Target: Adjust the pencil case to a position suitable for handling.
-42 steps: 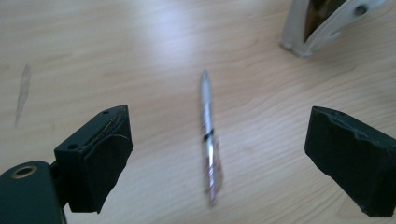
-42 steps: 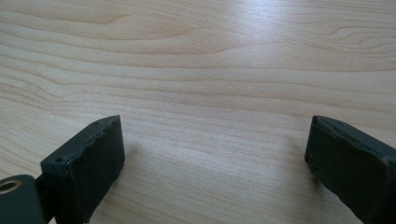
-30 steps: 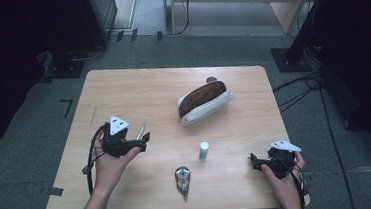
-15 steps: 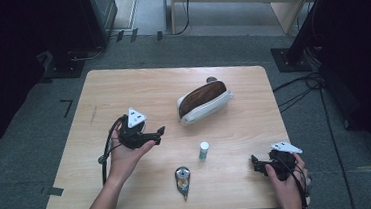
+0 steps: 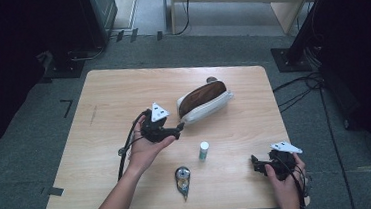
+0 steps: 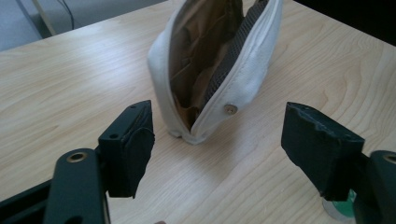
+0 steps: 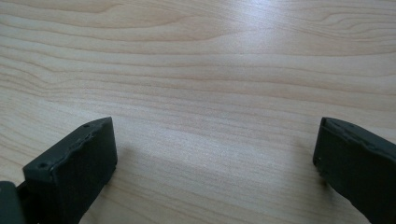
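One pouch (image 5: 204, 101), white with a brown lining, lies just right of centre in the high view, tilted, its zip open. In the left gripper view the pouch (image 6: 219, 65) fills the upper middle of the frame, mouth gaping toward the camera, with its near corner and a small metal stud pointing at the gap between the two black jaws.

Left gripper (image 5: 178, 130) sits at centre frame in the high view, tips right at the pouch's lower-left corner; whether they touch it I cannot tell from above. Its jaws have just been closing but are released for now: the left gripper (image 6: 217, 140) shows both pads well apart, the pouch corner just beyond them and nothing pressed.

Right gripper (image 5: 256, 163) rests at lower right of the high view, held in a hand near the table edge. Its jaws stand wide and unclenched over bare wood in the right gripper (image 7: 215, 154) view, grasping nothing.

Small white bottle (image 5: 204, 149) with a green base stands upright below the pouch, apart from it. Tape dispenser (image 5: 182, 179) lies at lower centre. Wooden table (image 5: 117, 90) carries all of it.
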{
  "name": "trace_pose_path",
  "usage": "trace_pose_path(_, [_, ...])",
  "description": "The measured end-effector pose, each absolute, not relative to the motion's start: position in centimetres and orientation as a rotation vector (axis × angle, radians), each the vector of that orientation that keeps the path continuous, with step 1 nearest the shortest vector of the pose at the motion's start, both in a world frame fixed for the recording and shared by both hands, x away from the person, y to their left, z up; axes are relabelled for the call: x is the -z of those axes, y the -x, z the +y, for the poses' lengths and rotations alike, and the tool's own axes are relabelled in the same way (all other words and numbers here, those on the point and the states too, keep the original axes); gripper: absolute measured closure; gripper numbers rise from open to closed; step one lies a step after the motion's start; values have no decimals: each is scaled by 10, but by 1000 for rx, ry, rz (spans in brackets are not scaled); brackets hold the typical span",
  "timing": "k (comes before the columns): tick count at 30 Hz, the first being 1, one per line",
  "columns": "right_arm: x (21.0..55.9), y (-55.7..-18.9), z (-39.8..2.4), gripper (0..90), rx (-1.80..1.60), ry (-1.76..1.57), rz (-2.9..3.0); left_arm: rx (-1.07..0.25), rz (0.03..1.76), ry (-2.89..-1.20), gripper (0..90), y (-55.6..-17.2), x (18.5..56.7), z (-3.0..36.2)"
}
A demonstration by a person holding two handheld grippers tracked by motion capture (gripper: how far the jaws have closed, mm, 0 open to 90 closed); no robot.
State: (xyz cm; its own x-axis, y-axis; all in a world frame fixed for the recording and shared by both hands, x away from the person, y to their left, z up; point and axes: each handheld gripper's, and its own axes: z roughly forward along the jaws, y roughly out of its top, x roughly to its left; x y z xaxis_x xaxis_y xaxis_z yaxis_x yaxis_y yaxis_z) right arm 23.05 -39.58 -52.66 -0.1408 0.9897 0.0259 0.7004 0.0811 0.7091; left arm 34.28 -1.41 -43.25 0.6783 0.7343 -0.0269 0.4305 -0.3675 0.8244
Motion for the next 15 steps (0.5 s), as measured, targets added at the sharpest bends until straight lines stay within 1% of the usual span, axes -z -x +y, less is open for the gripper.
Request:
trace_pose_path(4, [527,-231,-396,0,-814,-1664,1896,-465,873,-2045,344,-349,438,-29])
trace_pose_path(7, [527,-230,-395,0,-814,-1672,1894,-485,869,-2067,369,-357,444,-41])
trace_pose_path(13, [527,-230,-395,0,-815,-1669,1894,-474,862,-2082,409,-363,450,-54])
trace_pose_path(15, [527,-230,-395,0,-815,-1669,1894,-490,855,-2087,458,-364,451,-59])
